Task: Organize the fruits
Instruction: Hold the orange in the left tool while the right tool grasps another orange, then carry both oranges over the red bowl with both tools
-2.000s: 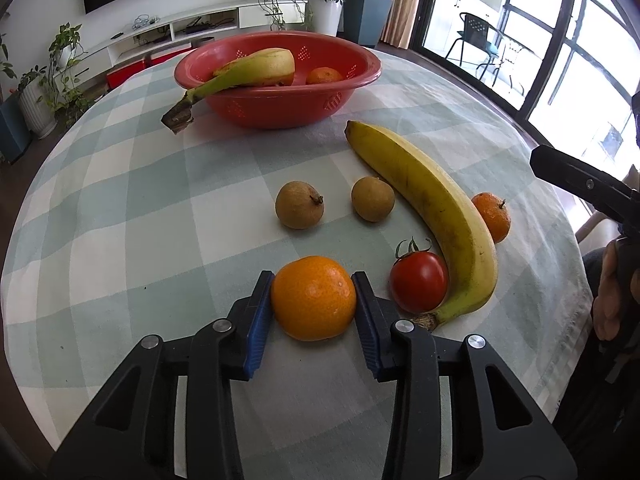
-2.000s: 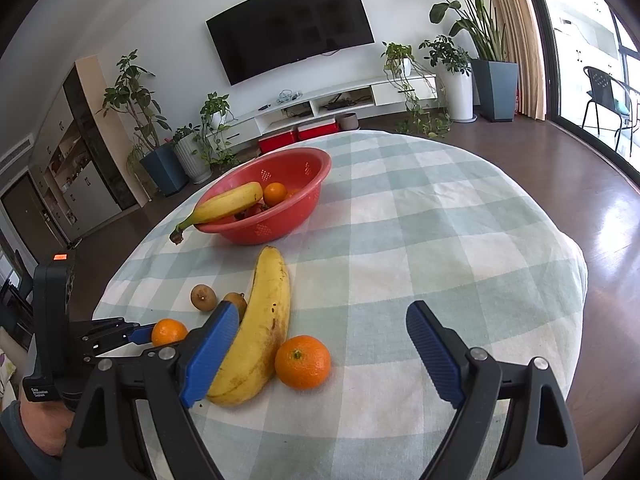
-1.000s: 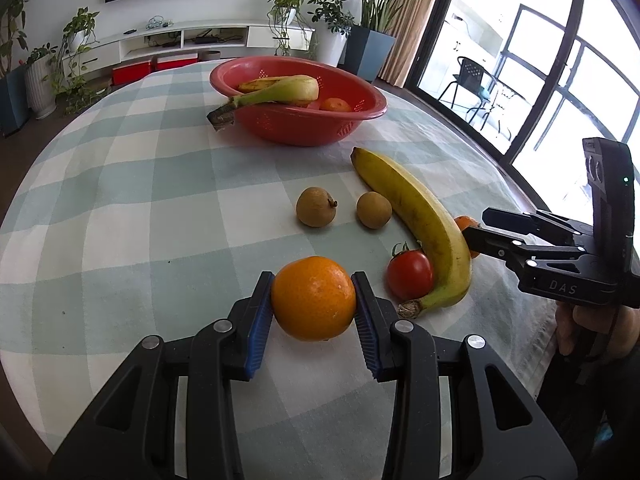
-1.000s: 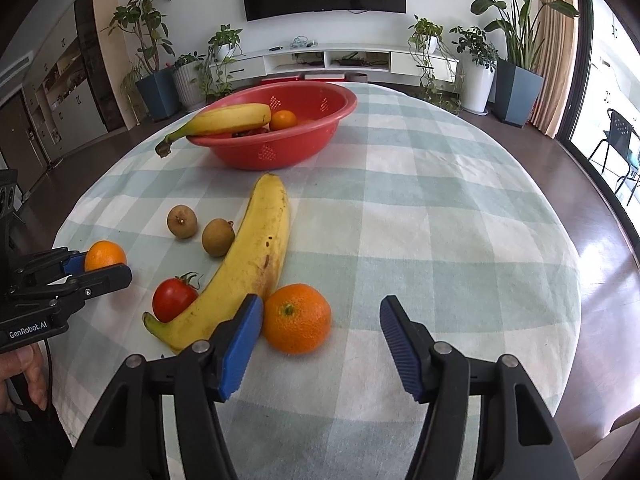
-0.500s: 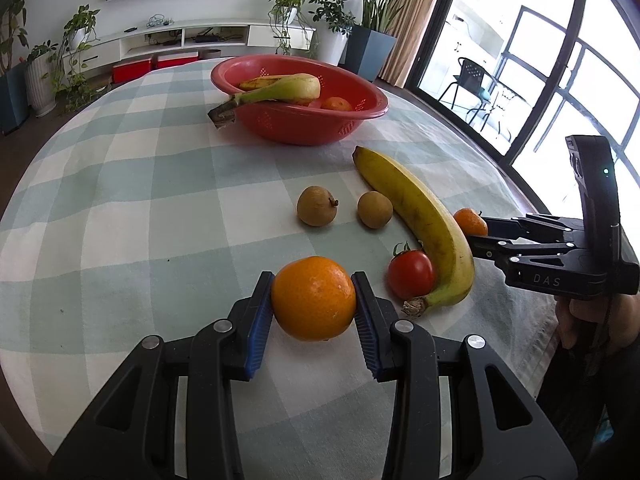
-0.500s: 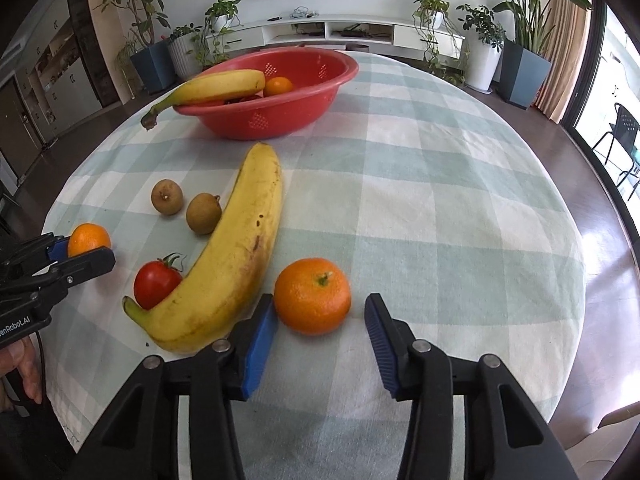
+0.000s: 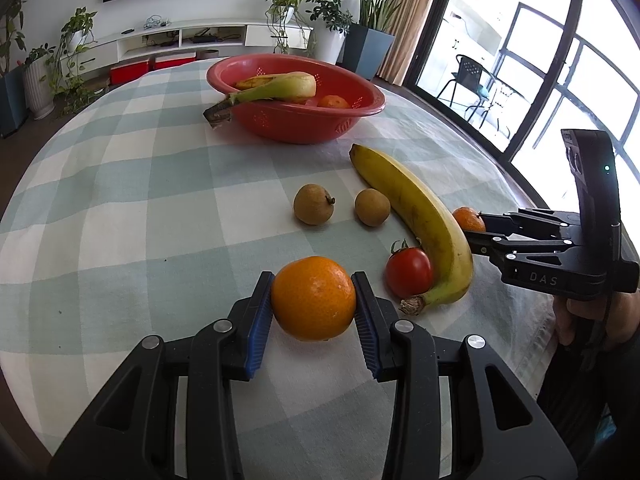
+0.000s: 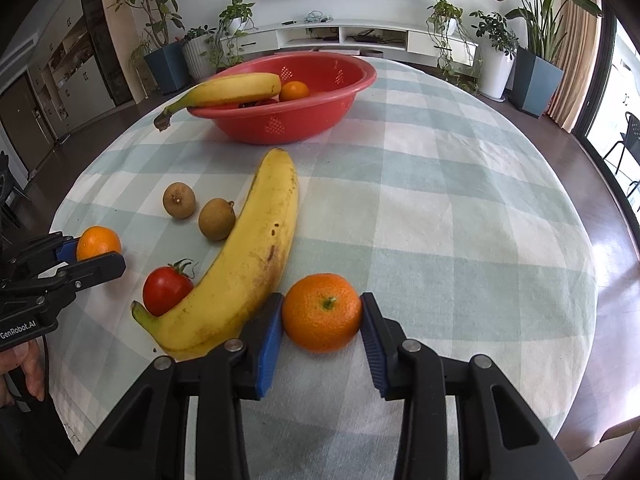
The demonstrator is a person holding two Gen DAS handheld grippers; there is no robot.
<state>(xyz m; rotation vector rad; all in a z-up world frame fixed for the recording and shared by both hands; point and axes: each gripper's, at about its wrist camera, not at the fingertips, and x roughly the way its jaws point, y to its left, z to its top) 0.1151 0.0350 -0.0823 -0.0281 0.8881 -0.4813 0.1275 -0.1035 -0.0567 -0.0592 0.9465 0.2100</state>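
The left gripper (image 7: 314, 306) grips an orange (image 7: 313, 297) on the checked cloth (image 7: 160, 200). The right gripper (image 8: 322, 320) has just been closing and its pads touch a second orange (image 8: 322, 312), just beside the banana (image 8: 256, 252). The red bowl (image 8: 304, 120) stands farther back.

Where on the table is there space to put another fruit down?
The checked tablecloth is bare right of the long banana, all the way to the edge. It is also bare left of the two brown fruits. It is crowded around the tomato and banana, near both grippers.
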